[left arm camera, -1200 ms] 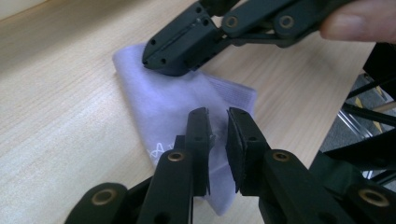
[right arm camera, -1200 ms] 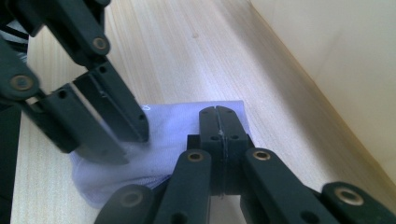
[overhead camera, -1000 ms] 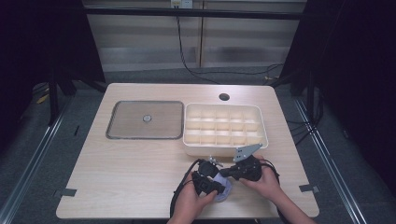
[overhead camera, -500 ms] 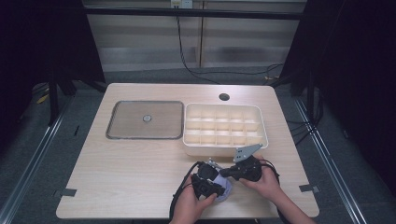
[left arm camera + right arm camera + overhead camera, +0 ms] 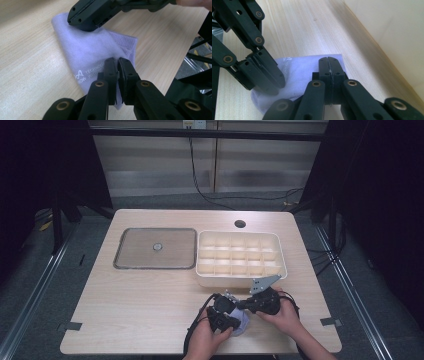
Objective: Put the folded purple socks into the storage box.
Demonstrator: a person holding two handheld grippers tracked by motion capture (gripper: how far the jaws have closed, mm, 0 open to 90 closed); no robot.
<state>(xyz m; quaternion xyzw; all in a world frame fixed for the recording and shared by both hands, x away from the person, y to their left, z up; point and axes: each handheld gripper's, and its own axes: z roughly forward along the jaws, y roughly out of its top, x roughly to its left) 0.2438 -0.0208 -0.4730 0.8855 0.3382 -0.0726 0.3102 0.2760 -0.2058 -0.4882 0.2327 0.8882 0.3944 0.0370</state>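
Cloth (image 5: 92,52) lies near the desk (image 5: 135,295) front edge; left gripper (image 5: 117,62) has just pinched it, right gripper (image 5: 329,61) pressed together on it, fold hidden beneath.

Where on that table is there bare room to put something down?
Bare wood lies left of the hands, in front of the grey lid, and along the far edge by the round hole. It is crowded in front of the compartment tray, where both grippers work the lilac cloth.
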